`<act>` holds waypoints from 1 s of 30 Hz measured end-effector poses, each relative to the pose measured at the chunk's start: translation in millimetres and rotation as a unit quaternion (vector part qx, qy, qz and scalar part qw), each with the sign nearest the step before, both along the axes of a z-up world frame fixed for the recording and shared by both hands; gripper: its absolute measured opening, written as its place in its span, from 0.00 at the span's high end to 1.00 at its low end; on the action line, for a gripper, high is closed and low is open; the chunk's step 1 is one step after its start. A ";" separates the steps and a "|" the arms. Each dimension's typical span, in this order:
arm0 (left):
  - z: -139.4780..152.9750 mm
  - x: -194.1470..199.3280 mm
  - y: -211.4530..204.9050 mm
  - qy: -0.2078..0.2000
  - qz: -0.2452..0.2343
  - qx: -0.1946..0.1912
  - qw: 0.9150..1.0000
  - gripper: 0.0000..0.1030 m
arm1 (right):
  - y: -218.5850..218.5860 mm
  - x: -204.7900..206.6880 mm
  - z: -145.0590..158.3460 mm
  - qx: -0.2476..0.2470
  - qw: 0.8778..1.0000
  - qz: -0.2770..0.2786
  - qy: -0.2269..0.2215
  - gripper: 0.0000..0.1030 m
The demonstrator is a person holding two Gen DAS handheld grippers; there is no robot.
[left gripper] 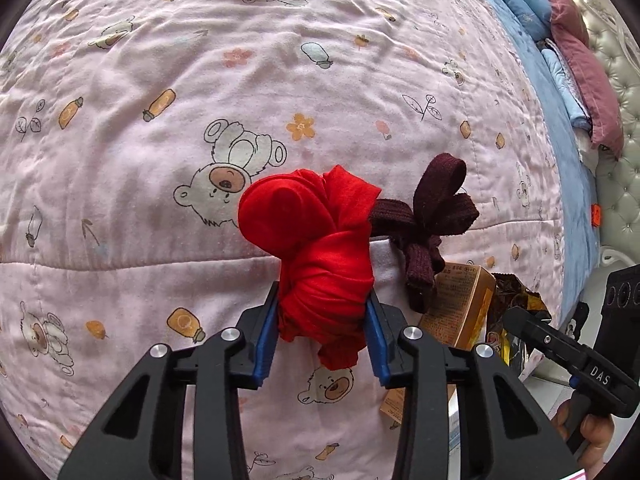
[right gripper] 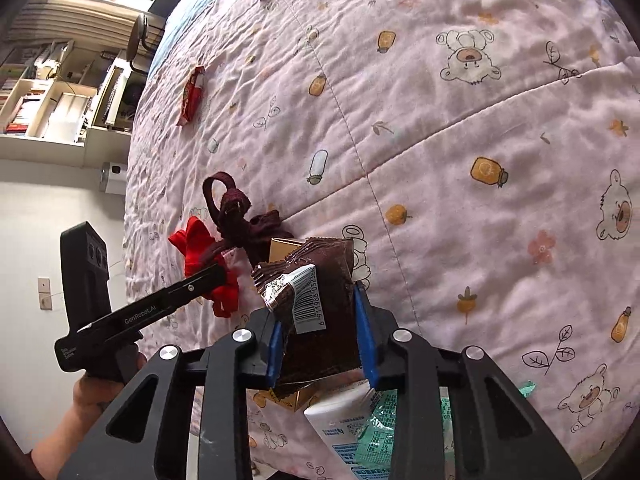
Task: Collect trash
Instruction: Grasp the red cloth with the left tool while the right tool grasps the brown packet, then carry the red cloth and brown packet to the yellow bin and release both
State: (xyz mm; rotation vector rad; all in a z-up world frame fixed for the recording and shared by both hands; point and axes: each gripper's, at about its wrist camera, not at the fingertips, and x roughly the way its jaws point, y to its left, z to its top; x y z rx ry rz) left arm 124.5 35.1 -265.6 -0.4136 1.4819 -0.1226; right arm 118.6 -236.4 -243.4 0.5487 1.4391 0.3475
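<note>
— What has your left tool got?

— Its blue pads are closed partway around a bunched red cloth, pinching the lower end, above the pink bear-print bedspread. A dark maroon sock hangs knotted against the cloth's right side.

— And the right tool?

— It squeezes a brown snack wrapper with a barcode label, held over the bed's edge near a tan carton. My right hand grips its handle from below, the tool aiming toward the cloth.

— Any other trash?

— A red candy wrapper lies far across the bedspread, well apart from both tools.
</note>
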 end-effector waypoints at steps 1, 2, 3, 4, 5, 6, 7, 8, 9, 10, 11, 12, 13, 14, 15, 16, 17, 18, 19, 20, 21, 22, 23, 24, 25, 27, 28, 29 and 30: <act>3.9 -1.9 1.4 -0.003 0.001 -0.004 1.000 0.63 | -1.8 0.1 3.9 0.002 1.000 -0.004 -0.004 0.71; 8.3 -3.9 3.4 -0.006 -0.001 -0.007 1.000 0.63 | -2.8 -0.4 7.8 0.002 1.000 -0.006 -0.008 0.71; 14.1 -7.1 4.1 -0.010 -0.005 -0.010 1.000 0.63 | -3.5 -0.6 12.2 0.001 1.000 -0.008 -0.013 0.71; 18.9 -9.8 4.3 -0.014 -0.009 -0.012 1.000 0.63 | -4.1 -1.9 17.1 0.002 1.000 -0.009 -0.017 0.71; 24.0 -12.5 3.6 -0.018 -0.015 -0.013 1.000 0.63 | -4.8 -3.1 21.7 0.004 1.000 -0.010 -0.022 0.71; 30.0 -16.1 3.3 -0.023 -0.021 -0.013 0.999 0.63 | -5.2 -5.7 27.1 0.004 1.000 -0.012 -0.027 0.71; 36.0 -20.3 3.2 -0.027 -0.028 -0.014 0.999 0.63 | -4.9 -8.2 31.8 0.003 0.999 -0.013 -0.032 0.71; 42.0 -24.8 2.6 -0.032 -0.034 -0.017 0.999 0.63 | -5.4 -11.7 36.6 0.003 0.999 -0.014 -0.036 0.71; 46.3 -27.8 0.4 -0.034 -0.040 -0.020 0.998 0.63 | -5.9 -16.1 41.3 0.003 0.999 -0.017 -0.040 0.71; 51.0 -32.1 -2.7 -0.037 -0.045 -0.021 0.998 0.63 | -5.1 -20.4 45.6 0.003 0.999 -0.020 -0.043 0.71; 54.7 -35.7 -5.6 -0.039 -0.051 -0.024 0.998 0.63 | -6.0 -25.4 49.5 0.003 0.999 -0.023 -0.045 0.71; 58.7 -40.2 -8.1 -0.041 -0.057 -0.029 0.997 0.63 | -7.2 -31.7 53.8 0.002 0.998 -0.029 -0.049 0.71; 62.8 -44.7 -10.7 -0.043 -0.062 -0.032 0.997 0.63 | -8.4 -36.9 57.6 0.002 0.998 -0.033 -0.051 0.71; 65.9 -49.1 -13.6 -0.045 -0.069 -0.036 0.996 0.63 | -10.0 -43.2 61.5 0.003 0.998 -0.040 -0.054 0.71; 69.2 -54.2 -17.3 -0.047 -0.077 -0.039 0.995 0.63 | -11.9 -49.7 65.3 0.002 0.997 -0.046 -0.057 0.71; 72.2 -58.5 -22.7 -0.051 -0.086 -0.042 0.994 0.63 | -14.1 -57.5 69.0 0.001 0.997 -0.053 -0.060 0.71; 75.5 -63.9 -27.8 -0.052 -0.097 -0.045 0.993 0.63 | -16.6 -65.4 72.2 0.001 0.996 -0.060 -0.063 0.71; 78.3 -67.5 -32.9 -0.054 -0.105 -0.046 0.992 0.63 | -19.5 -73.2 75.2 0.000 0.996 -0.067 -0.065 0.71; 81.1 -72.7 -38.6 -0.056 -0.115 -0.049 0.991 0.63 | -22.6 -82.0 78.0 -0.001 0.995 -0.074 -0.067 0.71; 84.0 -78.4 -45.2 -0.057 -0.125 -0.053 0.989 0.63 | -25.9 -91.2 80.6 -0.002 0.994 -0.081 -0.068 0.71; 86.0 -82.7 -51.3 -0.058 -0.134 -0.055 0.988 0.63 | -29.0 -99.4 82.7 -0.004 0.994 -0.088 -0.070 0.71; 88.1 -88.4 -58.3 -0.058 -0.145 -0.059 0.986 0.63 | -33.0 -108.1 85.0 -0.006 0.993 -0.095 -0.071 0.71; 90.1 -94.5 -66.6 -0.057 -0.158 -0.064 0.984 0.63 | -37.1 -116.8 87.3 -0.008 0.992 -0.102 -0.072 0.71; 91.7 -99.2 -73.5 -0.056 -0.168 -0.068 0.982 0.63 | -41.7 -125.5 88.7 -0.009 0.991 -0.109 -0.073 0.71; 93.6 -105.5 -82.8 -0.056 -0.183 -0.071 0.979 0.63 | -46.6 -134.0 90.2 -0.011 0.990 -0.117 -0.074 0.71; 95.9 -115.6 -99.9 -0.056 -0.206 -0.076 0.974 0.63 | -56.9 -149.8 91.8 -0.014 0.988 -0.132 -0.074 0.71; 96.4 -120.6 -109.2 -0.054 -0.219 -0.079 0.971 0.63 | -62.7 -158.3 92.3 -0.016 0.987 -0.141 -0.074 0.71; 96.6 -126.4 -119.4 -0.052 -0.233 -0.080 0.968 0.63 | -69.3 -166.8 92.3 -0.017 0.986 -0.150 -0.074 0.71; 96.4 -130.7 -127.4 -0.052 -0.242 -0.081 0.965 0.63 | -75.6 -175.3 92.0 -0.018 0.984 -0.159 -0.073 0.71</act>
